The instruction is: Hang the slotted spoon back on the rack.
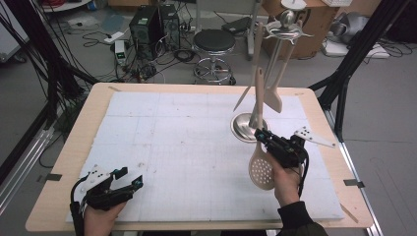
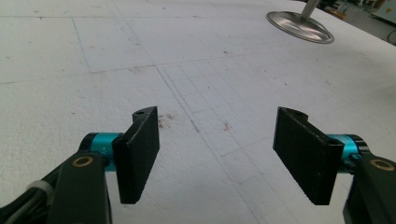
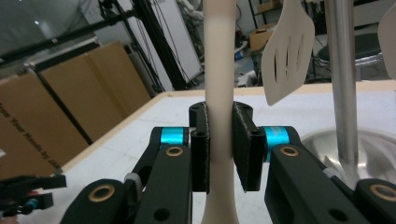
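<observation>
Black jaws of the right gripper [image 3: 219,149] are clamped flat on the cream handle of the skimmer [image 1: 261,169], as seen up close in the right gripper view, so that tool is firmly held with no visible gap on either side. From the high view the skimmer's perforated head is seen hanging low over the white foam mat [image 1: 162,147], just in front of the round steel base of the utensil stand [image 1: 249,127], while its handle is pointed up toward the hook ring at the top of the stand. Two other cream tools are already hung there, a slotted turner [image 3: 286,56] and what looks like a spatula [image 1: 274,93], though exactly which hooks are free can't be made out. Over at the near left corner the left gripper [image 2: 219,154] is held wide open just above the mat with nothing between its jaws. Looks like the step being worked on is getting the skimmer up onto the stand. For that to be done well, the grip should be kept low on the handle so the top end is left free, the handle should be kept close to upright, and the hanging turner should be given room so it isn't knocked swinging. The stand's pole [image 3: 343,79] sits very close, so a slow lift is probably wanted.
</observation>
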The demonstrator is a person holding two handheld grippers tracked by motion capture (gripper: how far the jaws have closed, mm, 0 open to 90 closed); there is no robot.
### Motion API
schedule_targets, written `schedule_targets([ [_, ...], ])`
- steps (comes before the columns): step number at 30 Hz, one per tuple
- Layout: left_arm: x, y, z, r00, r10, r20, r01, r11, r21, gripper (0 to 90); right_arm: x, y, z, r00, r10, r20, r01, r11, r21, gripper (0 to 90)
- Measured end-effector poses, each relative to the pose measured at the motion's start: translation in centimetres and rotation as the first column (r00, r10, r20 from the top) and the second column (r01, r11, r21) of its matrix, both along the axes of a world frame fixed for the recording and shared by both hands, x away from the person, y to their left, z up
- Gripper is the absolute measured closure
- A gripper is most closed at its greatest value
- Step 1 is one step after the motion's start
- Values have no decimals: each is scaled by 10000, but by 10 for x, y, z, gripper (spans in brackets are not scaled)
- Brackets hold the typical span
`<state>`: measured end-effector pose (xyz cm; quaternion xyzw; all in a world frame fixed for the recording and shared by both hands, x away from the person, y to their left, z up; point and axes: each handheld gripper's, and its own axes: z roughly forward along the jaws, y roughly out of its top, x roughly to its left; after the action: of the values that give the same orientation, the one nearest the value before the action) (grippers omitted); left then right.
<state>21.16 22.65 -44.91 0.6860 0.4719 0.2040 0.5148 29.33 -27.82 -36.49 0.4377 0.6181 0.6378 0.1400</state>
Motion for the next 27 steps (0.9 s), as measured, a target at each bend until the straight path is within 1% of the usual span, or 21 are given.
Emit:
schedule_targets([
  [3, -1, 1, 0, 10000, 52, 24, -52, 10000, -54, 321, -2, -5, 6, 9993, -277, 263, 277, 9996, 8, 786],
  [6, -1, 1, 0, 10000, 46, 19, -46, 10000, -57, 321, -4, -10, 11, 9976, -488, 483, 474, 9984, 298, 786],
  [9, -1, 0, 1, 10000, 30, 31, -30, 10000, -32, 320, -5, -16, 15, 9971, -514, 553, 472, 9962, 735, 786],
  [15, 0, 0, 1, 10000, 12, 26, -12, 10000, -24, 321, -7, -25, 25, 9927, -876, 827, 756, 9875, 1385, 786],
  [16, 0, 0, 1, 10000, 17, 33, -17, 10000, -23, 321, -8, -25, 27, 9903, -1020, 945, 875, 9854, 1463, 786],
  [18, 0, 0, 0, 10000, 4, 1, -4, 10000, -13, 321, -9, -27, 32, 9887, -1039, 1083, 867, 9843, 1534, 786],
  [20, 0, -1, 0, 10000, -7, 7, 7, 10000, -23, 321, -10, -28, 36, 9849, -1147, 1299, 935, 9828, 1591, 786],
  [21, 0, -1, 0, 10000, -8, 3, 8, 10000, -22, 321, -11, -28, 39, 9849, -1148, 1296, 928, 9819, 1649, 786],
  [22, 0, -1, 0, 10000, -32, -4, 32, 10000, 4, 321, -11, -27, 41, 9832, -1163, 1407, 932, 9825, 1611, 786],
  [27, 0, -1, 0, 10000, -65, -3, 65, 10000, -47, 321, -12, -24, 48, 9792, -1187, 1645, 944, 9844, 1485, 786],
])
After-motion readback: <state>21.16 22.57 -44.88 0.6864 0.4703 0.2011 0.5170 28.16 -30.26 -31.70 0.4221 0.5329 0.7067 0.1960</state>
